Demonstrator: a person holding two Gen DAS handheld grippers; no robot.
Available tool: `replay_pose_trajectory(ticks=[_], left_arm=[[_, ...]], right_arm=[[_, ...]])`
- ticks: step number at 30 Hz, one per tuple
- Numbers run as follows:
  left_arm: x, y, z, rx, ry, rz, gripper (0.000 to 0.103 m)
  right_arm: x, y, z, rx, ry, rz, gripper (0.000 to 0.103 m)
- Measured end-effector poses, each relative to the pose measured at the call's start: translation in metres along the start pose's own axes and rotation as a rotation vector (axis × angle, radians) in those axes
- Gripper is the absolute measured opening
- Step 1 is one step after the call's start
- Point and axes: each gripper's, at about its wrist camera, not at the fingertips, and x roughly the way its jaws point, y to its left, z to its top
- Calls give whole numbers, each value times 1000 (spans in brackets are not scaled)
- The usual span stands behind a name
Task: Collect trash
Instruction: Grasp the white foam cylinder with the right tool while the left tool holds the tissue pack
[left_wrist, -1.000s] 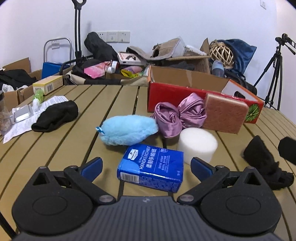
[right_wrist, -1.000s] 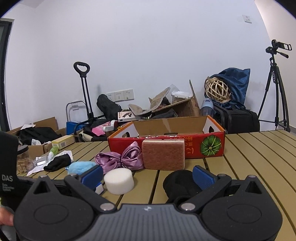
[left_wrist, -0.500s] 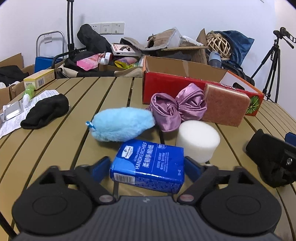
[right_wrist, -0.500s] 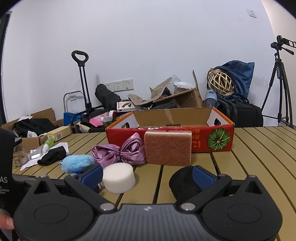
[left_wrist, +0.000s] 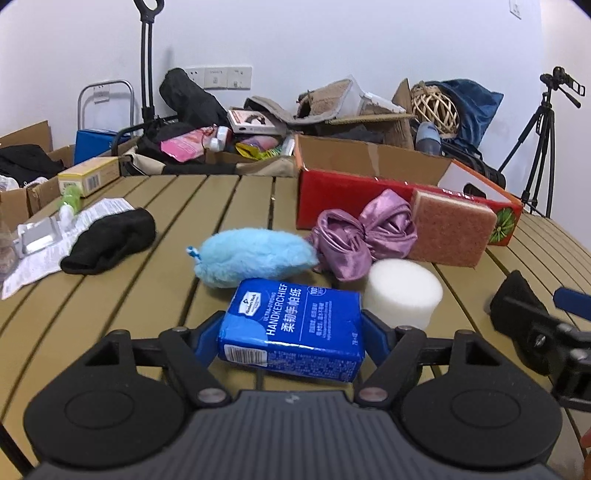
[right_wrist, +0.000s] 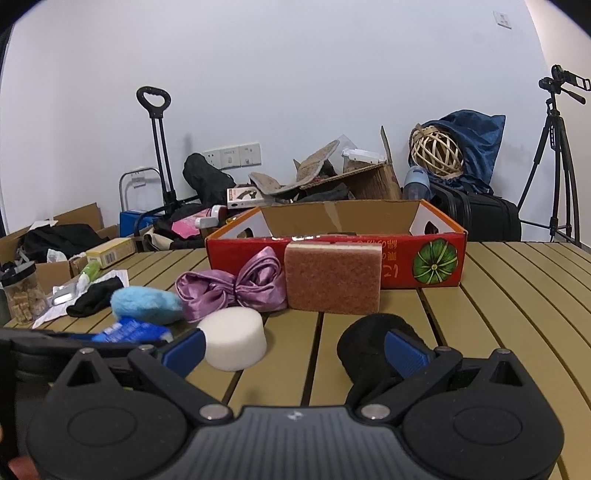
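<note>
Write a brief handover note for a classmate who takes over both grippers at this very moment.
Left gripper: shut on the blue tissue pack.
Right gripper: open, one finger over the black cloth, nothing held.
On the table: white foam cylinder, blue fluffy toy, purple bow, sponge against the red box.
Done: pack gripped. Left: nothing visibly binned yet.

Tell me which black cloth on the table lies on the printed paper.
The far-left black cloth, beside the blister pack; the other black cloth lies on bare slats at the right gripper.
</note>
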Motion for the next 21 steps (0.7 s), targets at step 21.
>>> replay_pose_trajectory(ticks=[21], left_arm=[[-25, 64, 11, -71, -69, 43, 76]], right_arm=[[51, 49, 14, 30, 142, -67, 103]])
